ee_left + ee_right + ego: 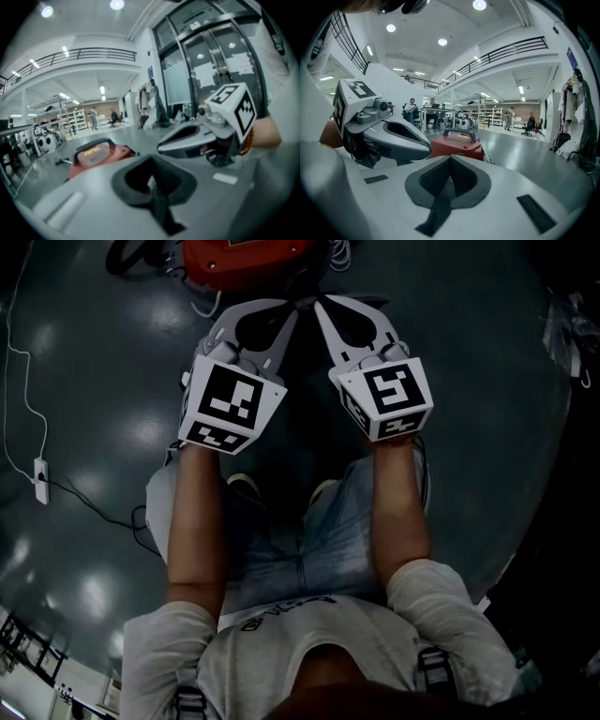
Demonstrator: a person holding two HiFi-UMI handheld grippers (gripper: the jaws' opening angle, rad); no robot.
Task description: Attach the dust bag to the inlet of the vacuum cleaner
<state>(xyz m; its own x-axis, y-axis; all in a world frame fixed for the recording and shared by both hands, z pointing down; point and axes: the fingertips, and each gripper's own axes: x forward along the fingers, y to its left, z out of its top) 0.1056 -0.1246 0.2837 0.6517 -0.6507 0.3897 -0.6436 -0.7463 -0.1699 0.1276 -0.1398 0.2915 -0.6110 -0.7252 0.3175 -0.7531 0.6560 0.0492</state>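
I am holding the left gripper and the right gripper side by side over the floor. Their tips are nearly meeting and pointing at the red vacuum just ahead. Both are pressing their jaws together on nothing: each gripper view is showing the dark pads meeting with no cloth or paper between them.

The dust bag is showing in no view, and I am not making out the inlet either. Only the vacuum's top and handle are facing me. That is fitting two cases: the bag already sitting on the inlet inside the body, or the bag lying somewhere out of frame.

Three things are worrying me:
- With the tips this near each other, any inward swing is risking a knock between the grippers.
- White cords are lying loose beside the vacuum, and a low reach could be snagging one and dragging the machine along.
- The head view is coming through dark, so I am judging the depth to the vacuum poorly and could be bumping its shell.
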